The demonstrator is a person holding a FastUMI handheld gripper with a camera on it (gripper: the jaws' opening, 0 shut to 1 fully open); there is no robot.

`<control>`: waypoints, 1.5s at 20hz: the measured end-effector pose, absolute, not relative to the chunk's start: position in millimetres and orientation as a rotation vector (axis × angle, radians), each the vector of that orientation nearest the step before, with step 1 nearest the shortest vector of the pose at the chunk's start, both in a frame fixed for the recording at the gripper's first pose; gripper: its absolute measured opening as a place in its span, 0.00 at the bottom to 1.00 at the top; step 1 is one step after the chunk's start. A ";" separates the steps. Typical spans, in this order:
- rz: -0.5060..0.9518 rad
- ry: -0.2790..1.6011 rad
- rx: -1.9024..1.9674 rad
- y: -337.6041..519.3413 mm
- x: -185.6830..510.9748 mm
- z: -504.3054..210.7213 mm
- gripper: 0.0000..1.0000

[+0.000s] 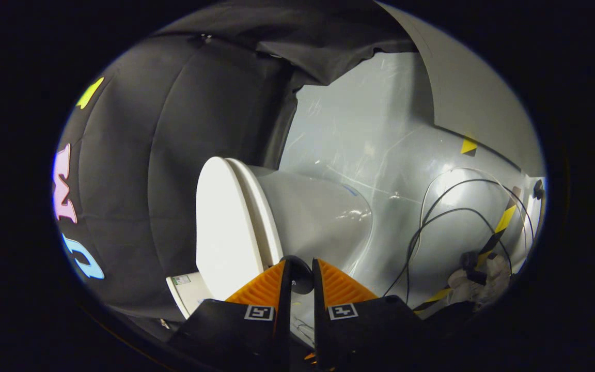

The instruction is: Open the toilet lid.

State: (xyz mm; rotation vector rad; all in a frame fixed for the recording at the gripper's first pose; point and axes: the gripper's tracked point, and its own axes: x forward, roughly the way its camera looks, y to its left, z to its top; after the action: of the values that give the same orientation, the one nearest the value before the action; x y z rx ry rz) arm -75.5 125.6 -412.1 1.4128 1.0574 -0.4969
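gripper (pixel 301 268) near the toilet, lid (pixel 222 227) still down on the seat.

view is rolled sideways, so the toilet reads tipped over: white lid w/ its flat top facing the black cloth wall (pixel 173 155), seat rim just under it, grey bowl (pixel 318 212) beyond toward the glossy floor (pixel 359 129). orange fingers (pixel 262 287) are narrow, only a slim gap btwn them, and a small dark round thing (pixel 300 276) sits in that gap at the tips; can't tell what it is or whether both pads press it. tips sit just beside the lid's front edge, prob. so one finger can hook under the lip and lever it up. lid looks fully closed, so task reads as barely begun. cables (pixel 432 227) and striped tape (pixel 499 227) lie well apart, off by the bowl's far side.
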 end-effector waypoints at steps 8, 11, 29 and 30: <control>-0.353 1.020 1.099 124.5 -69.2 -378.9 0.05; -0.337 0.974 1.153 126.0 -64.4 -361.4 0.05; 0.142 0.695 1.016 211.9 -0.5 -161.4 0.05; 0.139 0.690 0.996 213.4 0.1 -161.4 0.05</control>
State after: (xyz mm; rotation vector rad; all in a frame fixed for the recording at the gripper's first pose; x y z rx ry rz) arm 0.1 213.4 -161.4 0.9962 0.6895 0.1386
